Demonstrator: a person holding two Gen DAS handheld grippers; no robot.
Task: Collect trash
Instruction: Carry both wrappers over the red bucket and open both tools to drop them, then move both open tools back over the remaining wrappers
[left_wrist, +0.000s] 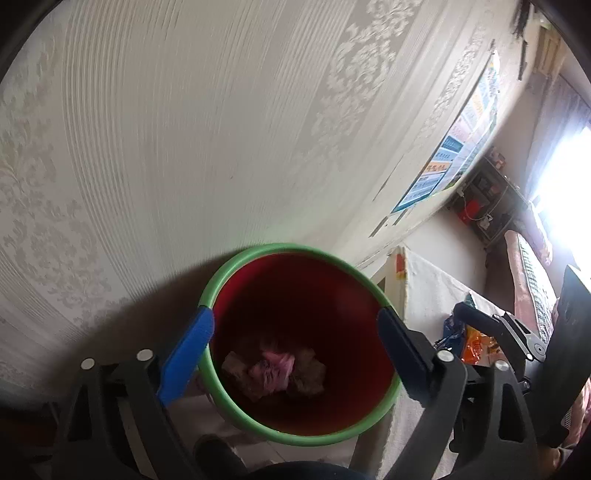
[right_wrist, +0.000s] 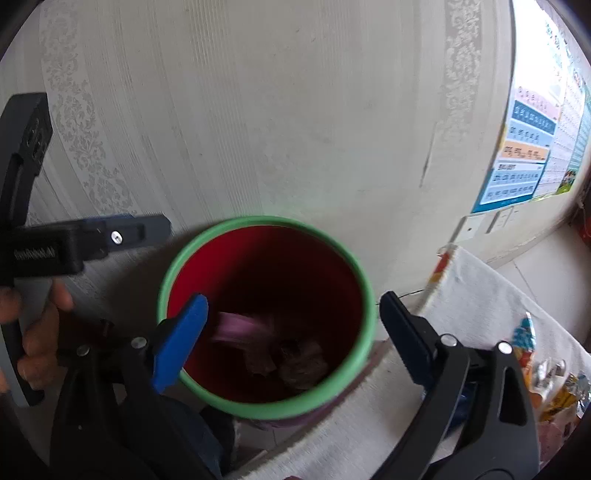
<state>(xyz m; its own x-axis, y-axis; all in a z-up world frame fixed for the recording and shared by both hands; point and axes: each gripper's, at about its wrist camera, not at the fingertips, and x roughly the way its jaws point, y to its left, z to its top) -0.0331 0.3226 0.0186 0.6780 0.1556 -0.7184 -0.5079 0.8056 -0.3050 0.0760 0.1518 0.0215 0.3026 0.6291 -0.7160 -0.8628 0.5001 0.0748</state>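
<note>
A bin with a green rim (left_wrist: 280, 249) and a red inside stands against the wall. At its bottom lie a crumpled pink piece (left_wrist: 275, 365) and brownish crumpled scraps (left_wrist: 308, 373). My left gripper (left_wrist: 295, 314) hangs over the bin's mouth, open, with nothing between its blue and black fingers. My right gripper (right_wrist: 291, 301) is also open above the same bin's rim (right_wrist: 266, 221). Below its blue finger (right_wrist: 184, 332) a blurred pink piece (right_wrist: 240, 328) is inside the bin, beside a brownish wad (right_wrist: 303, 363).
Patterned wallpaper (right_wrist: 258, 110) rises right behind the bin, with a colourful poster (right_wrist: 528, 147) to the right. A white cloth (right_wrist: 480, 295) right of the bin carries snack wrappers (right_wrist: 554, 376). A hand (right_wrist: 37, 332) grips the other tool at the left.
</note>
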